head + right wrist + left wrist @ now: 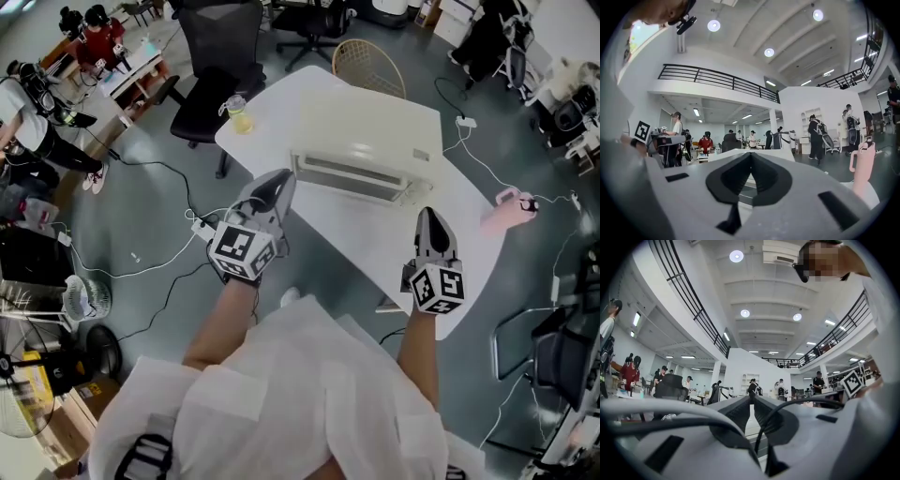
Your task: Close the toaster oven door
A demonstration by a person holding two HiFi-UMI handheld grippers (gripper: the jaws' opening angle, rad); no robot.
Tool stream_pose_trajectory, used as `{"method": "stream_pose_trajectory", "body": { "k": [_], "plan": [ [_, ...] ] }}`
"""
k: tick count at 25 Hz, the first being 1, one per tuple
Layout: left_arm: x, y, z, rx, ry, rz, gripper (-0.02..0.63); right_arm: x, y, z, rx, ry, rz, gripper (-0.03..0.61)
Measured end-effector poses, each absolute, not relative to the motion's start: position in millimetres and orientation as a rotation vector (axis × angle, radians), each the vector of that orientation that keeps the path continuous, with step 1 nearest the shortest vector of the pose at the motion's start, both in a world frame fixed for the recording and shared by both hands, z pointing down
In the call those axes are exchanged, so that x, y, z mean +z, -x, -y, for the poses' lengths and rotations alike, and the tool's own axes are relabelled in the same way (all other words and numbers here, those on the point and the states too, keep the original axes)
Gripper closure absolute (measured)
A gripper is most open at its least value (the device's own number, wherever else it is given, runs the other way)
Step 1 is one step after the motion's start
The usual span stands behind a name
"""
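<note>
- Both tools are showing clenched and empty: the left tool is hovering by the oven's seven o'clock corner and the right tool is hanging off its five o'clock side. Each one's own view is showing the tips meeting with nothing between them, left and right.
- One toaster oven is sitting mid-bench, at the person's twelve o'clock and between the two tools. Its long axis is running roughly nine to three o'clock, dipping a little toward four, and its front is facing six to seven o'clock, toward the person.
- Its door is looking raised against the body, though I cannot tell whether it is fully seated.
- Pushing it home with a closed tip is risking a slide: the oven looks light and the bench smooth, so the whole box could be shifting toward twelve o'clock.
- Pressing off-centre, near either end of the door, could be swinging the oven round instead of seating the door.
- Swinging the right tool wide could be knocking the pink handled container at the bench's four o'clock edge.
- Reaching long on the left could be clipping the cup at the oven's ten o'clock.
</note>
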State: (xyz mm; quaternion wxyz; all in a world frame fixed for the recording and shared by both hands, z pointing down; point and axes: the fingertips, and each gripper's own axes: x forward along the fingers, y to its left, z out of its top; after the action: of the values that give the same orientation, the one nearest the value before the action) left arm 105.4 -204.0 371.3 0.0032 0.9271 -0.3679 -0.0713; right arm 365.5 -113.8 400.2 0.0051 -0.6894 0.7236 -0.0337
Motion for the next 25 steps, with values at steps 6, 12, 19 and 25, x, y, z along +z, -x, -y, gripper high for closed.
{"method": "stream_pose_trajectory", "body": {
  "k": [6, 12, 19, 25],
  "plan": [
    [369, -110, 162, -0.199, -2.915, 1.157, 0.591, 389, -367, 68, -0.052, 2.165, -2.281, 0.574],
    [368, -115, 118, -0.171, -2.936, 1.157, 0.591, 383, -371, 21, 0.001, 2.168, -2.259, 0.575],
    [364, -122, 86, -0.172, -2.952, 1.151, 0.591, 376, -379, -12, 0.033, 2.188, -2.255, 0.575],
    [353, -124, 78, -0.206, -2.942, 1.169, 0.591, 368, -383, -22, 0.077, 2.217, -2.239, 0.577]
  ]
}}
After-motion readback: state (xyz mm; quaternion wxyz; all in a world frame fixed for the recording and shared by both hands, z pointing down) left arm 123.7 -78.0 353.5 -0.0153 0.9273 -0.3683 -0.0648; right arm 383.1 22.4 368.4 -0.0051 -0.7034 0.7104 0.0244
